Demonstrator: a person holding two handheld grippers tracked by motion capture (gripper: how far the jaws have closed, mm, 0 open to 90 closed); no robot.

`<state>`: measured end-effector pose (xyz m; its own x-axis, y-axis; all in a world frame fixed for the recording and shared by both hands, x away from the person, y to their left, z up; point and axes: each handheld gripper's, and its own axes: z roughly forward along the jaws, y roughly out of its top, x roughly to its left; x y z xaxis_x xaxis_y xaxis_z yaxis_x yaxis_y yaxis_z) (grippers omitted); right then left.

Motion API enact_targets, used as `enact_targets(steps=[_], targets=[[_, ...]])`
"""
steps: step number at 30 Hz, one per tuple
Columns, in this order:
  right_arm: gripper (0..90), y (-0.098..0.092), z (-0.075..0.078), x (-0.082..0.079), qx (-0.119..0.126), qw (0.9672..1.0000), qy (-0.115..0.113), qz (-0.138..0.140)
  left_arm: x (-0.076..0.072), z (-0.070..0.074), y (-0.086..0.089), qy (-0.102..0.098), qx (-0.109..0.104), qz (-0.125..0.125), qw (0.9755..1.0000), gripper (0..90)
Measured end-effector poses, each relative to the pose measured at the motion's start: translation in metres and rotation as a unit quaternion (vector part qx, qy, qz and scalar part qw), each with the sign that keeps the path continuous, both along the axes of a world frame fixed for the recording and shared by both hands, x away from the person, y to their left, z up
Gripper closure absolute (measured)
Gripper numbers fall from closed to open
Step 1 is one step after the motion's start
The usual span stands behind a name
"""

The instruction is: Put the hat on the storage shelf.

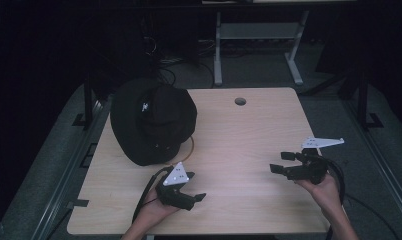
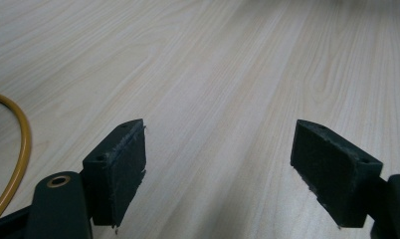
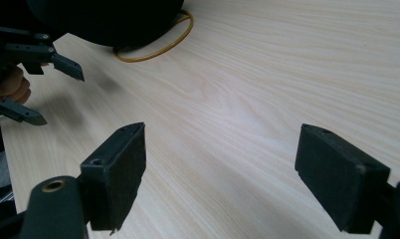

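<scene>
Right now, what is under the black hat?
A thin yellow ring pokes out from beneath the black hat at its right edge, lying on the table. The hat covers the rest.

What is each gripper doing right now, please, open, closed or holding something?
Left gripper: open, holding nothing, above bare table.
Right gripper: open, holding nothing, also above bare table.

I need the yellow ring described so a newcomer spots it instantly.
Start at the wooden table and find the black hat on its left half. The yellow ring is a thin hoop lying flat, mostly hidden beneath the hat's near-right brim: the only brightly coloured thing there.
</scene>
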<state>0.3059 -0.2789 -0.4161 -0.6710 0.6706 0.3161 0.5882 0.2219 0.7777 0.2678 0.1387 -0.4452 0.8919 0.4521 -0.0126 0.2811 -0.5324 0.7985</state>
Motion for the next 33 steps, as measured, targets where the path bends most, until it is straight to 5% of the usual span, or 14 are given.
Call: enact_targets(steps=[33], targets=[[19.0, -0.024, -0.035, -0.053, 0.016, 0.9996, 0.000, -0.023, 0.001, -0.001, 0.004, 0.006, -0.003, 0.006, 1.0000, 21.4]])
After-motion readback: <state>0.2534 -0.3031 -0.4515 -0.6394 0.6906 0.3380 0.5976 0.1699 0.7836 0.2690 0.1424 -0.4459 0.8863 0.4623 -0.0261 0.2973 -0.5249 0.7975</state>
